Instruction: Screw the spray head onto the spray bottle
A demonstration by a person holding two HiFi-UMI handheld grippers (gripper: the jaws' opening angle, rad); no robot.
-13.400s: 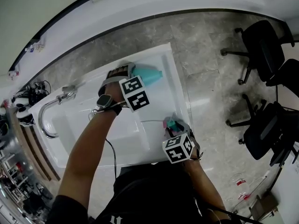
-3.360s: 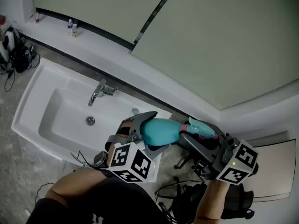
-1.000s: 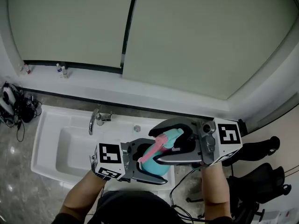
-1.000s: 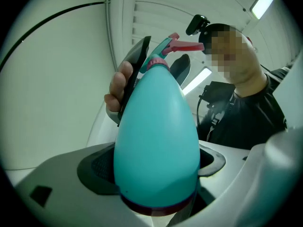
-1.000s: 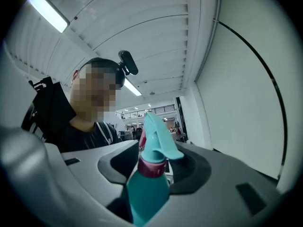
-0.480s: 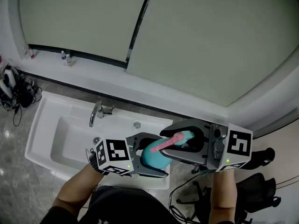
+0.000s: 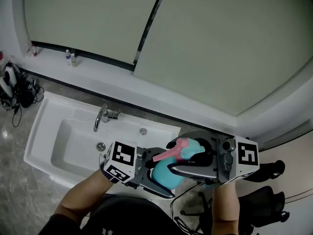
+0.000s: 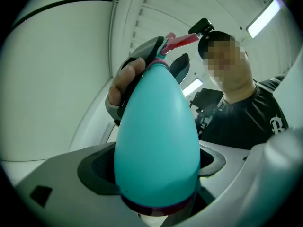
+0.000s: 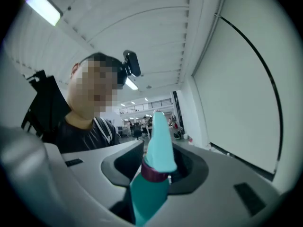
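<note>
In the head view my left gripper (image 7: 159, 173) is shut on the teal egg-shaped spray bottle (image 7: 168, 176), held above the sink's right end. The teal spray head (image 7: 191, 150) with its pink trigger (image 7: 166, 154) sits at the bottle's neck. My right gripper (image 7: 176, 155) is shut on it, and its jaws have just been closing with the head between them. In the left gripper view the bottle (image 8: 156, 145) fills the gap between the jaws, and the pink trigger (image 8: 179, 40) shows past its tip. The right gripper view shows the spray head (image 9: 157, 143) and its purple collar (image 9: 154, 173) clamped between the jaws.
A white sink (image 7: 63, 146) with a chrome faucet (image 7: 100, 117) lies below and to the left. Small bottles (image 7: 70, 58) stand on the window ledge. Cables and gear (image 7: 10, 89) lie at the far left, and a black office chair (image 7: 266, 177) stands at the right.
Both grippers have stayed together around the bottle and spray head. The pink trigger has swung and now points left, nearer to level. The head view has shifted a little.
</note>
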